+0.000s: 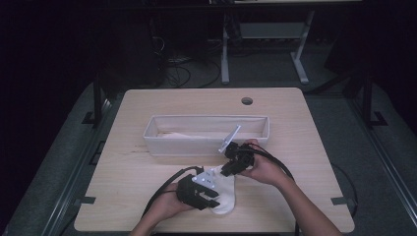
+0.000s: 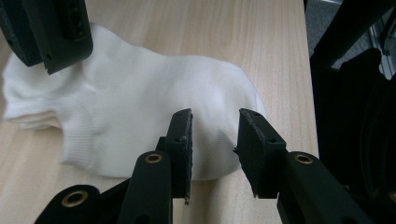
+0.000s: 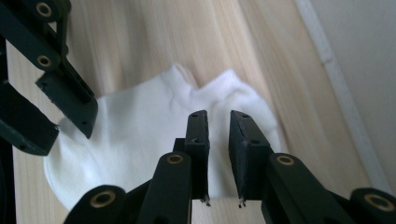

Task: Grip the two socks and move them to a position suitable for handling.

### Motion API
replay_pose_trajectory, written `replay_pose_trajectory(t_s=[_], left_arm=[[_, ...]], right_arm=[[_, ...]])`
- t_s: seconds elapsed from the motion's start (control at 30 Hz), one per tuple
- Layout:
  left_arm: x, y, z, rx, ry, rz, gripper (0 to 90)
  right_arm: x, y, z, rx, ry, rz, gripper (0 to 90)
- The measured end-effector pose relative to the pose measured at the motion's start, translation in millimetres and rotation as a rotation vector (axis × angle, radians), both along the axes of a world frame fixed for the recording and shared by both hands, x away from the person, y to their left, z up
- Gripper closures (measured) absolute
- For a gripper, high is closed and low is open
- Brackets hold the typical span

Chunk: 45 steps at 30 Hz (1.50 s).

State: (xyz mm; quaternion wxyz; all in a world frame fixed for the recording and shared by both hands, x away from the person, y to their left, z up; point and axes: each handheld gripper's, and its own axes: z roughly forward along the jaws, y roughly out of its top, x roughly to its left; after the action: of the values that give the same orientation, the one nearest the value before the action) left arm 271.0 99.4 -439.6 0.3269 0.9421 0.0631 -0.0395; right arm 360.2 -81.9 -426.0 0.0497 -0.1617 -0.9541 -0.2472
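On the near part of the pale wooden surface (image 1: 147,162), between the two hands, lies a white ribbed-cuff cotton sock (image 1: 225,196) — flat, and it looks like more than one layer, since stacked edges show at the cuff in the left gripper view. Its long axis runs roughly from the person's edge toward the long white fabric bin (image 1: 206,142), which stands just behind it.

The left tongs (image 2: 215,140) stand at the end of the sock nearest the person. Their jaws are partly apart, one on each side of the rounded edge of the cloth, and the pads do not seem to press it. The right tongs (image 3: 218,140) come from the bin side, over the opposite end; their gap is narrow, the sock lies under and before them, and nothing is pinched between the pads as far as I can see.

So each hand is near its own end of the sock, and both tongs point toward each other along its length — a lift or a fold will probably depend on this.

No brand, label or readable writing appears on the sock, the bin or the tongs.
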Motion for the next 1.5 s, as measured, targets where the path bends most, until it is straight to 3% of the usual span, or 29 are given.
replay_pose_trajectory(t_s=[0.33,0.67,1.17,1.5], left_arm=[[0.6,-4.5,-4.6,0.022,0.007,-0.011,65.4],[1.1,-4.8,-6.3,0.03,0.012,-0.015,65.1],[2.1,2.7,2.9,0.0,-0.003,0.016,63.0],[5.3,5.7,6.4,0.007,-0.013,0.026,62.4]], right_arm=[[-0.4,-7.1,-13.1,-0.035,0.02,-0.018,76.9],[0.5,-8.3,-17.1,-0.038,0.031,-0.02,76.6],[-8.8,-14.8,-2.8,-0.019,0.01,-0.023,74.0],[-17.0,-20.9,5.2,-0.012,-0.001,-0.02,71.6]])
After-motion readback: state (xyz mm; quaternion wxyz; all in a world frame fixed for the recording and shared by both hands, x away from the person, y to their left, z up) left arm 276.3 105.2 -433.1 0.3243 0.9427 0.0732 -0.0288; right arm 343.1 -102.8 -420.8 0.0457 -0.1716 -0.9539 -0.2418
